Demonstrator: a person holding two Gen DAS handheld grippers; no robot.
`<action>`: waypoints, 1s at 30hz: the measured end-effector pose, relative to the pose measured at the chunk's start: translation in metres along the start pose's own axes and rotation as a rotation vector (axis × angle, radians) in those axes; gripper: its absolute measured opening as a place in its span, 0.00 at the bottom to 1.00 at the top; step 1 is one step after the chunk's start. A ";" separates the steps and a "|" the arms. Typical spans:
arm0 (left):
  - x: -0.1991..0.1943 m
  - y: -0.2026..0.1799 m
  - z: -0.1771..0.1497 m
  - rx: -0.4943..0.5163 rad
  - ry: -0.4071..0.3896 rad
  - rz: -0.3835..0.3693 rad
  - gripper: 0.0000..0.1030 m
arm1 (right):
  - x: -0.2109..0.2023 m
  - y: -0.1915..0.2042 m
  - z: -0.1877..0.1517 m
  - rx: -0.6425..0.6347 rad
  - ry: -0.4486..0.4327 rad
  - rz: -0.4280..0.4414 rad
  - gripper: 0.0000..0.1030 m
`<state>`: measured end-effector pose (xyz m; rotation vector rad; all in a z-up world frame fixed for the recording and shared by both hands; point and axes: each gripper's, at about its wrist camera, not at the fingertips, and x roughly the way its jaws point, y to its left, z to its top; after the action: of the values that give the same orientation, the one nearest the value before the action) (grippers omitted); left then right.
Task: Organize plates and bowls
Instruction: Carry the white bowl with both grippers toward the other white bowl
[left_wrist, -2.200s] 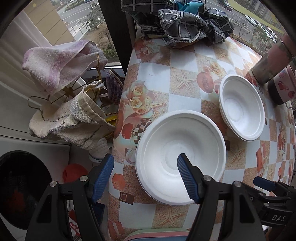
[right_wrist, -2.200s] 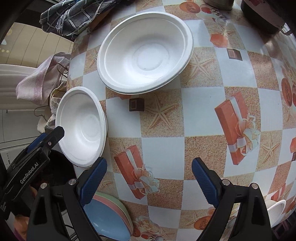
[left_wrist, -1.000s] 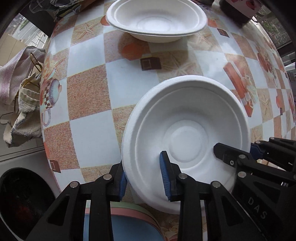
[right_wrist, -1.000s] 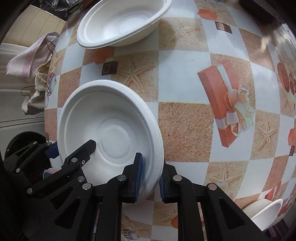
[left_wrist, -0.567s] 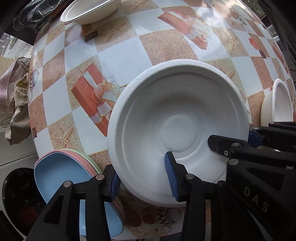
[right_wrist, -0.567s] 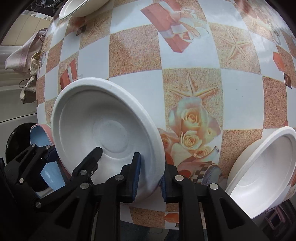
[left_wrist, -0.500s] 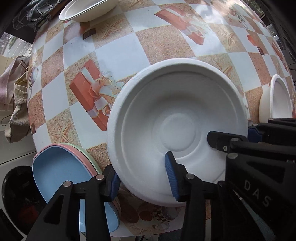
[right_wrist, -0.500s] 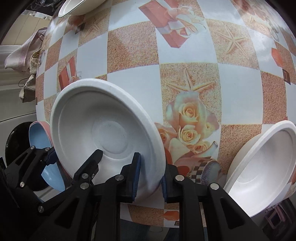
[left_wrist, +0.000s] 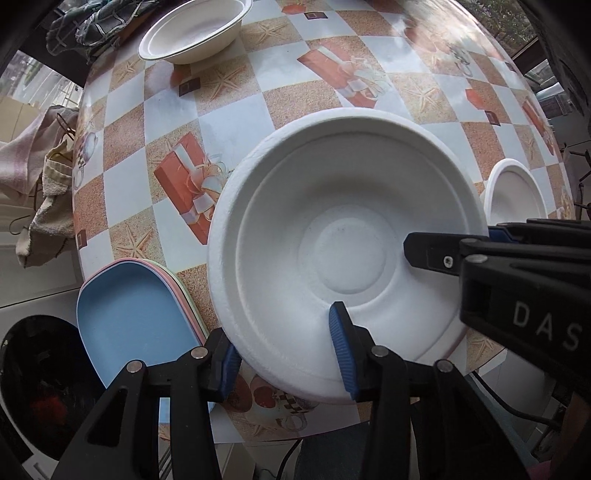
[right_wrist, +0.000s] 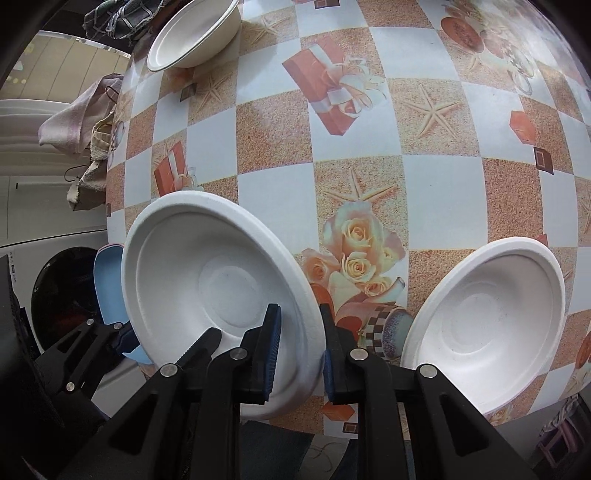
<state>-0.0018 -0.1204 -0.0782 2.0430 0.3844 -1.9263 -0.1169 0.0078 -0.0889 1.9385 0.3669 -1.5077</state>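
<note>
You have the white foam plate (left_wrist: 347, 236) held by both tools above the near edge of the tabletop (left_wrist: 236, 122), its hollow facing up and its near rim reaching past that edge. Your right gripper (right_wrist: 297, 350) is clenched on the plate's right rim, one blue pad inside the hollow and the other outside the lip. Your left gripper (left_wrist: 286, 345) straddles the near-left rim, one finger under the outer wall and the other down in the hollow; its jaws stand fairly wide, and you cannot tell from these views whether the pads actually press the foam.

In the left wrist view, the body of the right tool crosses the plate's right side, and the white letters "DAS" can be read on its black housing. No other writing is legible.

Just left of the plate, at the near-left corner, lies a stack of coloured plates (left_wrist: 136, 314), blue on top with pink and pale green edges showing below; it overhangs the edge. To the right, near the same edge, sits a second white foam bowl (right_wrist: 484, 325), apart from the held plate. A third white bowl (left_wrist: 194, 31) rests at the far-left corner, beside a dark checked cloth (left_wrist: 88, 22).

The tablecloth is checked white and sandy orange, printed with starfish, red gift boxes and roses. Off the left edge hang pale towels (left_wrist: 37, 155), and below them is a dark round washer door (left_wrist: 37, 376).
</note>
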 end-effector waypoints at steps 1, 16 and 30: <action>-0.005 -0.002 -0.001 0.006 -0.004 0.001 0.45 | -0.004 -0.003 -0.001 0.005 -0.007 0.001 0.22; -0.057 -0.091 0.015 0.193 -0.074 0.025 0.46 | -0.052 -0.053 -0.029 0.151 -0.114 0.044 0.22; -0.059 -0.148 0.027 0.355 -0.098 0.006 0.46 | -0.074 -0.114 -0.052 0.290 -0.161 0.047 0.22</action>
<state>-0.0887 0.0059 -0.0261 2.1382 0.0117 -2.2097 -0.1658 0.1388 -0.0482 2.0076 0.0331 -1.7496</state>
